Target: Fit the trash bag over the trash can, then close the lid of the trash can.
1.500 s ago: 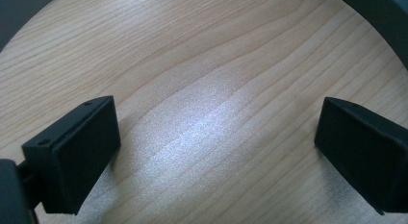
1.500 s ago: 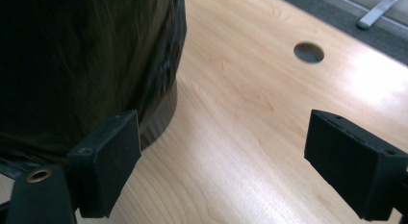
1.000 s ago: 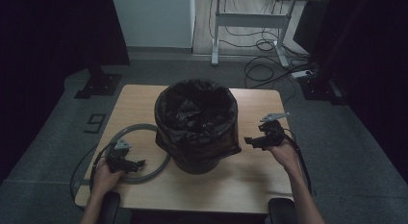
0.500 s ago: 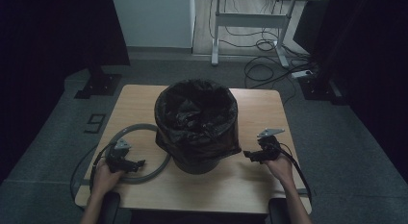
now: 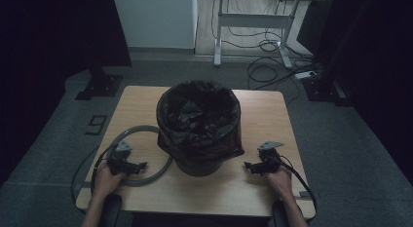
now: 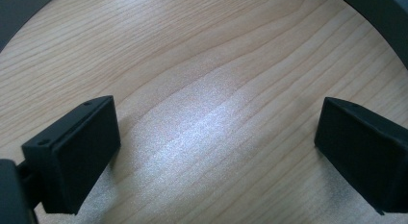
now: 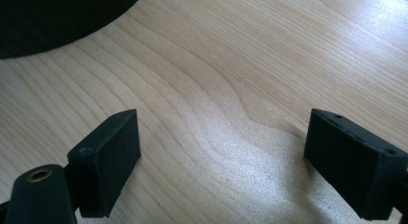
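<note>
A dark bin (image 5: 200, 161) lined with a crumpled black bag (image 5: 198, 115) stands in the middle of the wooden table (image 5: 272, 110). A grey ring (image 5: 163, 168) lies flat on the table left of the bin. My left gripper (image 5: 140, 164) rests low inside that ring, open, with bare wood between its jaws (image 6: 216, 137); the ring's curve (image 6: 380, 17) crosses the corners of its view. My right gripper (image 5: 247, 165) sits low on the table right of the bin, open over bare wood (image 7: 221, 142), with the bin's base (image 7: 57, 17) at its upper left.
The table's near edge (image 5: 195, 210) lies just behind both hands. Cables trail from each gripper off the table's sides. Beyond the table, a white desk frame (image 5: 253, 22) and floor cables (image 5: 272, 61) stand on the grey carpet.
My right gripper has come back toward the near edge and down to the table, right of the bin. The left gripper has stayed inside the ring.
</note>
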